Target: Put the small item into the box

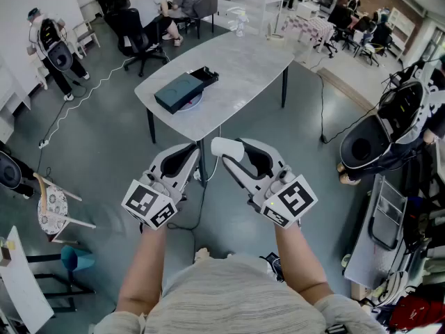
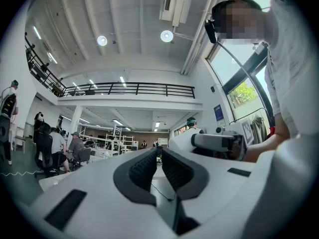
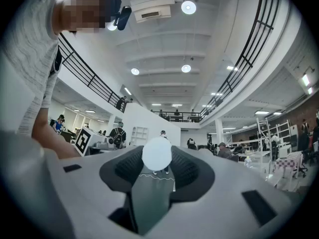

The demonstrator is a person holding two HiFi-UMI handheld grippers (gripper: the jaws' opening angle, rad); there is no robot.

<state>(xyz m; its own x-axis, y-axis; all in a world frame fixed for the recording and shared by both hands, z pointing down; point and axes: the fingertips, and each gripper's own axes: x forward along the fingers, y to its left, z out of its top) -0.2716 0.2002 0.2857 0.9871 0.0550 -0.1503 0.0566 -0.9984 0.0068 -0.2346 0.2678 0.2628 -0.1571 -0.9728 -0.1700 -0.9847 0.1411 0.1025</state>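
Note:
In the head view both grippers are held up close to the body, short of the table. My right gripper (image 1: 229, 149) is shut on the small item (image 1: 227, 148), a white rounded piece pinched at its tips. In the right gripper view the small item (image 3: 157, 153) is a white disc between the dark pads. My left gripper (image 1: 195, 150) is shut with nothing in it, and its pads meet in the left gripper view (image 2: 158, 156). The box (image 1: 179, 92), dark teal with a black tray part (image 1: 206, 76) sticking out at one end, lies on the grey table (image 1: 236, 61) well ahead of both grippers.
The table stands on dark legs (image 1: 151, 125), and a cable (image 1: 83, 96) runs over the floor to its left. Seated people on office chairs (image 1: 139, 37) are beyond it. A large black and white machine (image 1: 386, 127) stands at the right, a stool (image 1: 52, 211) at the left.

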